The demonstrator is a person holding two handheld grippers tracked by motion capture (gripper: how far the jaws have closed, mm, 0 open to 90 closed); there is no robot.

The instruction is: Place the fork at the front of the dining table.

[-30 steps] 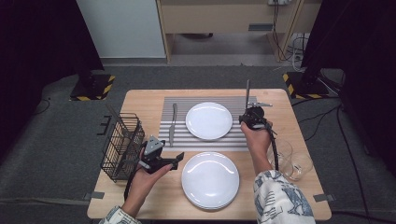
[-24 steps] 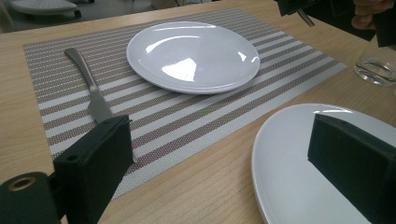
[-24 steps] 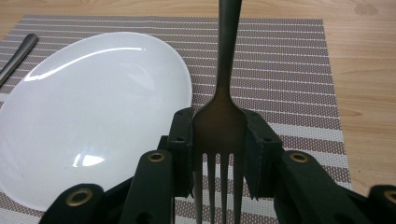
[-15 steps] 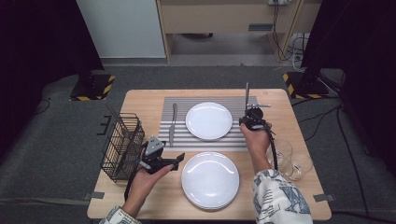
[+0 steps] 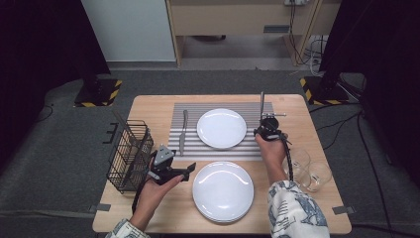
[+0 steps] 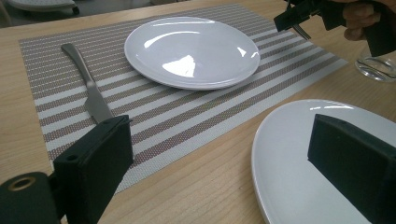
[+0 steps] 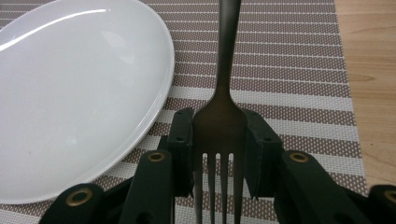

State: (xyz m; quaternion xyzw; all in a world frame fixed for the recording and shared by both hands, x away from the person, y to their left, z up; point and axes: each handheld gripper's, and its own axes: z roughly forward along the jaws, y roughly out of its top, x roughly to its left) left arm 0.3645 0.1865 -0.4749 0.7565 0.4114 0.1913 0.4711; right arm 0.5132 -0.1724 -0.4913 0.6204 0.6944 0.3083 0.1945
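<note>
My right gripper (image 5: 268, 127) is shut on the head of a dark metal fork (image 7: 224, 56). The tines point back at the camera and the handle (image 5: 261, 101) points away over the striped placemat (image 5: 190, 144), just right of the far white plate (image 5: 221, 128). In the right gripper view its pads (image 7: 182, 135) press both sides of the fork's head. My left gripper (image 5: 171, 171) is open and holds nothing, low over the table between the wire basket (image 5: 128, 154) and the near white plate (image 5: 223, 191). A knife (image 6: 91, 93) lies on the placemat left of the far plate.
Two clear glasses (image 5: 298, 159) (image 5: 318, 176) stand at the right edge beside my right forearm. The black wire basket sits at the table's left edge. In the left gripper view the near plate (image 6: 289, 158) lies under the right jaw.
</note>
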